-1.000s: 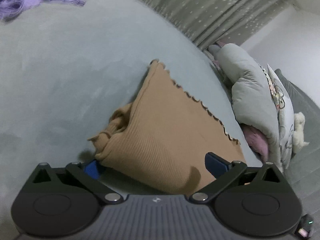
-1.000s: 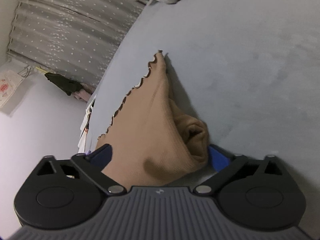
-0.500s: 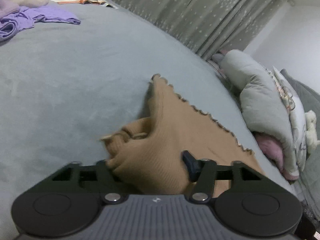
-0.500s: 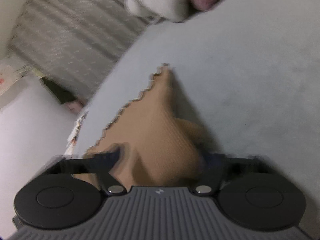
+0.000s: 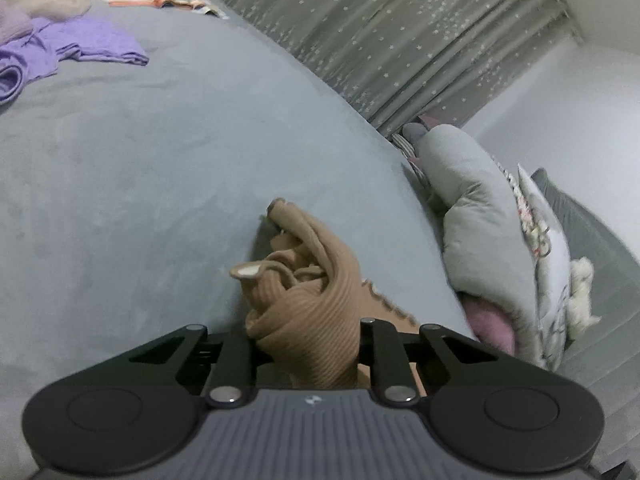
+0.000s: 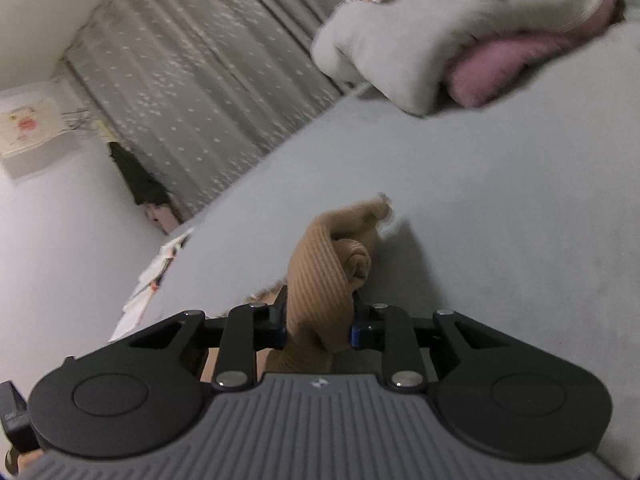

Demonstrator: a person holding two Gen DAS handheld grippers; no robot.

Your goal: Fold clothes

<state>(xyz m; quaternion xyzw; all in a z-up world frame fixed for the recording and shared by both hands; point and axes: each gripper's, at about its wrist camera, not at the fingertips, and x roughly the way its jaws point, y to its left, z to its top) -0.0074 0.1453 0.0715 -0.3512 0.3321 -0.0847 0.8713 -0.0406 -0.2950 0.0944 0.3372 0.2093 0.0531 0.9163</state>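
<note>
Both grippers have hold of the tan ribbed garment (image 5: 308, 300) over the grey bed (image 5: 140, 184). The left gripper (image 5: 304, 344) has its fingers drawn in tight on a bunched, rumpled end, and the right gripper (image 6: 318, 320) likewise pinches a gathered fold of the same cloth (image 6: 320, 280). The rest trails away toward its scalloped hem, partly hidden. The step in hand looks like carrying a gripped edge over for a fold. Next, I judge, both ends must travel together and level, then be laid flat before letting go. A purple garment (image 5: 80, 40) lies far left.
</note>
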